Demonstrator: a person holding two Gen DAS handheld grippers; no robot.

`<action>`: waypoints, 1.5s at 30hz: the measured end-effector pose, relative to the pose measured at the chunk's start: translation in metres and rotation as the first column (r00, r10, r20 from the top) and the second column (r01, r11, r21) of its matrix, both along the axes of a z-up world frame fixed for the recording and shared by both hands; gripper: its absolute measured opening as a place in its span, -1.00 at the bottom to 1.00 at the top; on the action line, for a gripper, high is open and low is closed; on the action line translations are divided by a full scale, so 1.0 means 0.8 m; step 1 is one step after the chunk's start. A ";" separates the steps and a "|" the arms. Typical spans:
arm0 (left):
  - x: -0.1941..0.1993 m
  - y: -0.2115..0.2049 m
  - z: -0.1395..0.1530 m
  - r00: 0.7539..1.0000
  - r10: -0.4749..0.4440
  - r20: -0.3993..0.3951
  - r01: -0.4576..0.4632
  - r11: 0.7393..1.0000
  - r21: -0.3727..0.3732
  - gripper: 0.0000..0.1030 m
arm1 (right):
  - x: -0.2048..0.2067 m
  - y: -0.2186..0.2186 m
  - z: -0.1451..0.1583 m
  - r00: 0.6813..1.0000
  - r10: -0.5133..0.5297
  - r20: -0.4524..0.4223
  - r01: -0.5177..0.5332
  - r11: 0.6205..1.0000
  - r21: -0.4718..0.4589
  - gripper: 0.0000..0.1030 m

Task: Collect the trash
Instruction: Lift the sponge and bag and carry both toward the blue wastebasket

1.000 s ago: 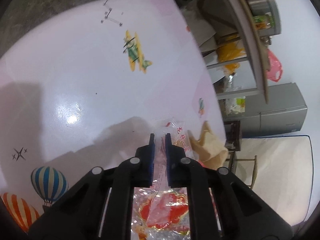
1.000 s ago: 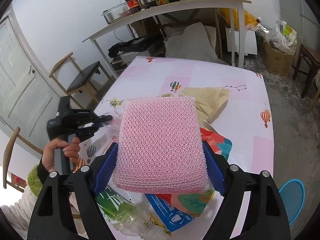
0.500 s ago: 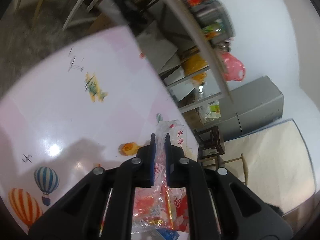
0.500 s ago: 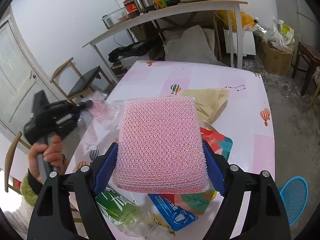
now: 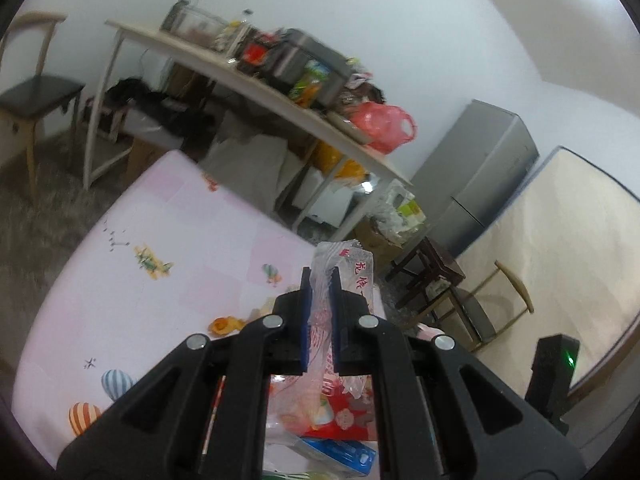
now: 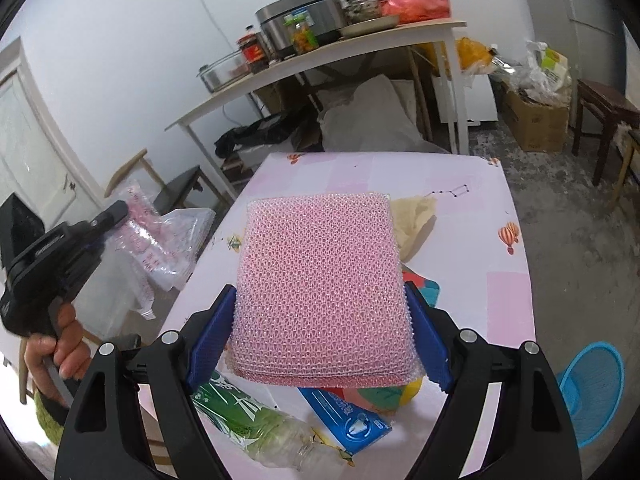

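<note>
Clear crinkly wrapper (image 5: 320, 280), featherlight, limp, slippery | clenched in left gripper (image 5: 320, 312) fingers | pink mesh sponge (image 6: 320, 288), soft, springy | squeezed by right gripper (image 6: 320, 344) fingers | bottle (image 6: 256, 424) at 7 o'clock on counter (image 6: 508, 304)

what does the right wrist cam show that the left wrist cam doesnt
Only the right wrist view shows the right gripper shut on the pink mesh pad, the green-labelled plastic bottle, the blue basket on the floor, and the hand holding the left gripper.

Only the left wrist view shows the orange scrap on the table and the grey fridge.

Both show the left gripper shut on the clear printed wrapper, the pink table, the blue box and the cluttered shelf.
</note>
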State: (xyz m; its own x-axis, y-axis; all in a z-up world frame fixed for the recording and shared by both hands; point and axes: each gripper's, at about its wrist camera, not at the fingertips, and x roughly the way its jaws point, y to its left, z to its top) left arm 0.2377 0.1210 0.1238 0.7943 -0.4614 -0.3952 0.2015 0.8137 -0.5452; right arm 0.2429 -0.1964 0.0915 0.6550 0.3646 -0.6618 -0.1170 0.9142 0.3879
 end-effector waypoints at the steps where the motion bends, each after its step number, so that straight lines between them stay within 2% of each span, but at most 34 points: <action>1: -0.003 -0.006 0.005 1.000 -0.009 0.009 0.009 1.000 0.012 -0.88 | -0.001 -0.003 0.000 1.000 -0.011 -0.005 0.011 1.000 0.008 0.53; 5: -0.021 -0.039 0.022 0.998 -0.049 0.049 0.045 0.995 0.092 -0.88 | -0.008 -0.019 0.000 0.999 -0.046 -0.013 0.046 0.998 0.034 0.53; 9: -0.034 -0.080 0.037 0.991 -0.121 0.056 0.112 0.984 0.138 -0.88 | -0.033 -0.046 0.007 0.994 -0.108 0.004 0.108 0.993 0.048 0.53; 14: -0.047 -0.160 0.052 0.960 -0.276 0.056 0.262 0.947 0.186 -0.88 | -0.079 -0.098 0.012 0.977 -0.214 0.021 0.212 0.975 0.069 0.53; 20: -0.055 -0.287 0.048 0.882 -0.471 -0.014 0.460 0.855 0.240 -0.88 | -0.151 -0.194 0.001 0.919 -0.395 0.006 0.393 0.916 0.077 0.53; 23: -0.059 -0.361 0.032 0.826 -0.559 -0.070 0.556 0.788 0.264 -0.88 | -0.185 -0.242 -0.018 0.874 -0.486 -0.033 0.487 0.870 0.083 0.53; 28: -0.060 -0.457 0.001 0.744 -0.648 -0.162 0.665 0.694 0.276 -0.88 | -0.231 -0.312 -0.055 0.782 -0.613 -0.114 0.622 0.781 0.060 0.53; 34: -0.054 -0.555 -0.043 0.668 -0.695 -0.265 0.742 0.600 0.299 -0.88 | -0.251 -0.367 -0.099 0.678 -0.709 -0.197 0.724 0.690 0.006 0.53; 38: -0.042 -0.614 -0.082 0.621 -0.702 -0.350 0.784 0.541 0.306 -0.88 | -0.250 -0.394 -0.130 0.624 -0.741 -0.249 0.756 0.653 -0.047 0.53; 43: -0.029 -0.665 -0.135 0.570 -0.679 -0.463 0.822 0.487 0.296 -0.88 | -0.253 -0.423 -0.175 0.570 -0.758 -0.318 0.781 0.619 -0.076 0.53; 45: -0.022 -0.681 -0.161 0.557 -0.655 -0.511 0.829 0.474 0.295 -0.88 | -0.260 -0.431 -0.192 0.547 -0.763 -0.343 0.789 0.607 -0.092 0.53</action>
